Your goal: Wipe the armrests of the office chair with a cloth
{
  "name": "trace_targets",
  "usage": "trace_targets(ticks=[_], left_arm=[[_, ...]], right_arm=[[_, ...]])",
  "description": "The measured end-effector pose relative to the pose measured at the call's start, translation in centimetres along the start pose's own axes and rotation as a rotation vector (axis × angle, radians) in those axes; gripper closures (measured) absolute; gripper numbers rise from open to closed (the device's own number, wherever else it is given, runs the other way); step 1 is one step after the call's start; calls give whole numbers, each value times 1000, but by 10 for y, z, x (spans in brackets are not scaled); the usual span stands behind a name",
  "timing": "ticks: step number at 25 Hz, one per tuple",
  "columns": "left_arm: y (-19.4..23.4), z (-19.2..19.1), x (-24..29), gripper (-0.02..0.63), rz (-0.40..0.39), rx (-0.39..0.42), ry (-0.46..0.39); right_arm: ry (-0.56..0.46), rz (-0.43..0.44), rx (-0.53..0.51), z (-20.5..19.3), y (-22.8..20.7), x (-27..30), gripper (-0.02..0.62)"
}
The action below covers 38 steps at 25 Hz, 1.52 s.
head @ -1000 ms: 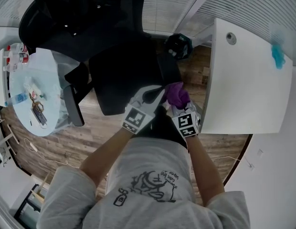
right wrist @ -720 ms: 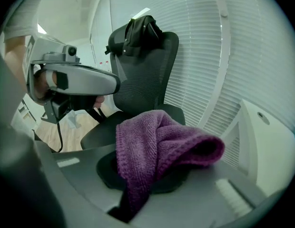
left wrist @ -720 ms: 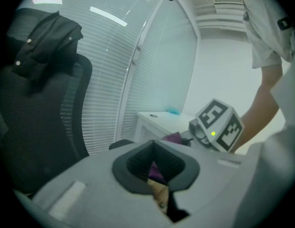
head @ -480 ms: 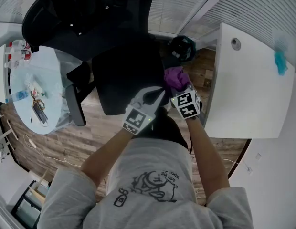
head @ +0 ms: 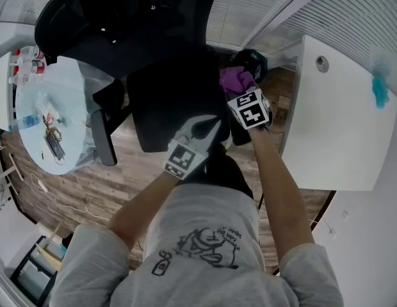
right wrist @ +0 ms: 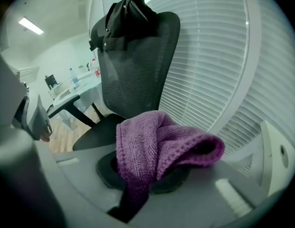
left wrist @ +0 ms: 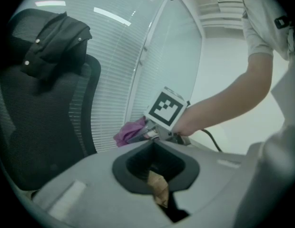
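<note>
- Cloth (right wrist: 157, 146): purple terry, bunched and drooping; pinched in the jaws of the right gripper (head: 242, 94), beside the seat's edge.
- Office chair (head: 173, 101): black mesh back, upright; opposite armrest (head: 102, 139) untouched.

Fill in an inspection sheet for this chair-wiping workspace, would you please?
Surface: wooden floor.
Job's things: black office chair; purple cloth over its desk-side armrest, contact unclear; other armrest bare.
Clutter: black jacket on backrest; bottles on round table.
Grippers: right gripper shut on purple cloth; left gripper shut, empty.
Cables: dark cable by the right gripper.
Surroundings: white desk, window blinds.
</note>
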<state>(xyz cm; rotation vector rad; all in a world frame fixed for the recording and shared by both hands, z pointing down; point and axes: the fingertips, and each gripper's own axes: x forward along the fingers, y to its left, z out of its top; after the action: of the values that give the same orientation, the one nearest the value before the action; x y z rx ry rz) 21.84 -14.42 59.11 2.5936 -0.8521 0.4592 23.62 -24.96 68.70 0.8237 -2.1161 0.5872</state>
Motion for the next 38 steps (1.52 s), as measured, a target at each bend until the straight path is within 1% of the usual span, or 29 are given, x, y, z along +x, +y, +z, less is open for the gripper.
trace_targets(ticks=[5, 10, 13, 18, 28, 38], left_arm=[[-2, 0, -2, 603, 3, 6, 0], [-10, 2, 0, 603, -1, 13, 1], [-15, 5, 1, 603, -5, 17, -5], [-21, 7, 1, 603, -7, 21, -6], [-29, 1, -1, 603, -12, 15, 4], [-31, -1, -4, 603, -22, 26, 12]], right_arm=[[-13, 11, -3, -1, 3, -3, 554], [-24, -6, -6, -13, 11, -12, 554], [-27, -21, -13, -25, 18, -21, 554], [-22, -22, -5, -49, 33, -39, 554], [-49, -32, 42, -102, 66, -79, 554], [-30, -12, 91, -145, 99, -112, 554]])
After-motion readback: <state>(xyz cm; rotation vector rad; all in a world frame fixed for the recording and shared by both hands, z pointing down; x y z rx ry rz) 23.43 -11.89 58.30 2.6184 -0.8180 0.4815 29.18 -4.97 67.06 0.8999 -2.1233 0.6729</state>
